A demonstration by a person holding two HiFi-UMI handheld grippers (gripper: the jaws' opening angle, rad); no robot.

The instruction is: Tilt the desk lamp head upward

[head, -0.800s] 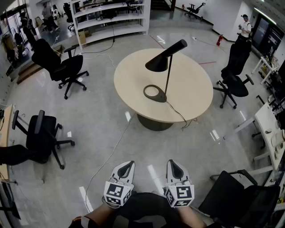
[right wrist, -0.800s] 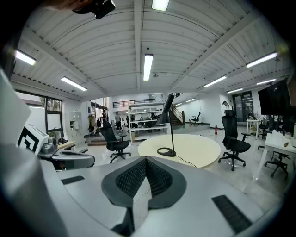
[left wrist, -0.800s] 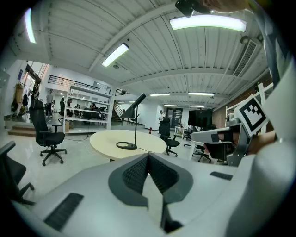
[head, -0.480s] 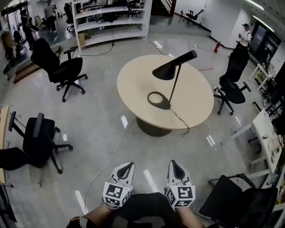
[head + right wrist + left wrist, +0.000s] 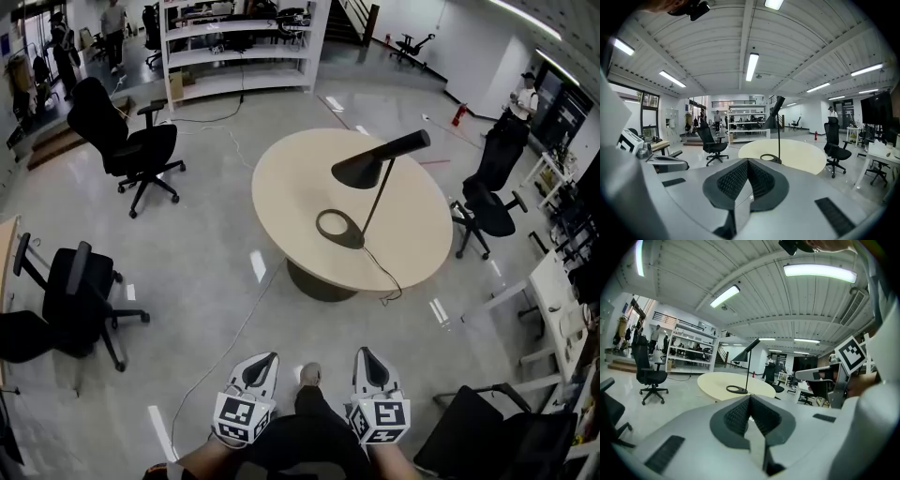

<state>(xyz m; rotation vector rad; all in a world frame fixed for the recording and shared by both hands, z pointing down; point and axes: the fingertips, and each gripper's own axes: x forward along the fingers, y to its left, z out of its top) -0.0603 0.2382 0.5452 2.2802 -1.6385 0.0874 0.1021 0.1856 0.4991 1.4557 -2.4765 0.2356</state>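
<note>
Black lamp point(image 5: 379, 170) upright on round desk point(image 5: 286, 192), ring base near the middle. Left tool point(image 5: 264, 360) and right tool point(image 5: 367, 356) both closed, empty, well apart from desk.

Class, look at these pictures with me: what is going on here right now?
A person holds a gripper in each hand, low and close to the body. The left gripper and the right gripper are both shut and empty. The black desk lamp stands on the round table across the floor, well away from both grippers, with its head angled downward. Neither gripper touches the lamp, so the upward tilt is not yet done.
</note>
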